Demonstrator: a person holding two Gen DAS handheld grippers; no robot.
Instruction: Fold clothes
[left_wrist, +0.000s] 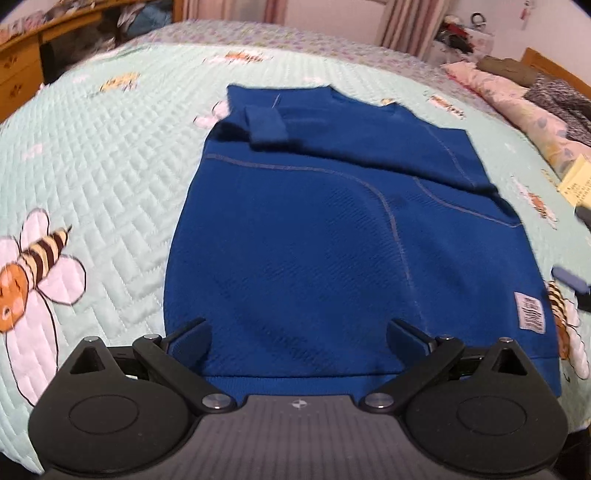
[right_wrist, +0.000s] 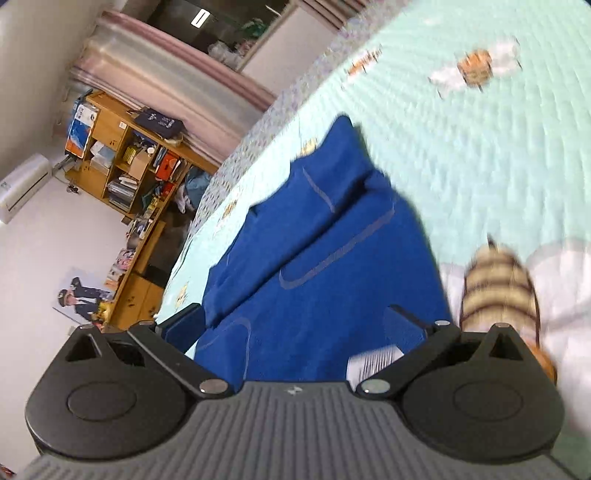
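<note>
A blue sweatshirt (left_wrist: 295, 229) lies flat on the mint quilted bedspread (left_wrist: 103, 177), hem towards me, with a sleeve and its cuff (left_wrist: 266, 127) folded across the chest. A white label (left_wrist: 530, 312) sits near its right hem corner. My left gripper (left_wrist: 297, 332) is open just above the hem's middle, nothing between its fingers. In the right wrist view, which is tilted, my right gripper (right_wrist: 293, 319) is open over the sweatshirt (right_wrist: 332, 258) close to the label (right_wrist: 373, 362). Its fingers touch no cloth that I can see.
A pink floral quilt (left_wrist: 517, 99) with dark clothes on it lies along the bed's far right. A yellow paper (left_wrist: 576, 181) rests at the right edge. A wooden desk (left_wrist: 22, 55) stands behind the bed, and a bookshelf (right_wrist: 129, 166) lines the wall.
</note>
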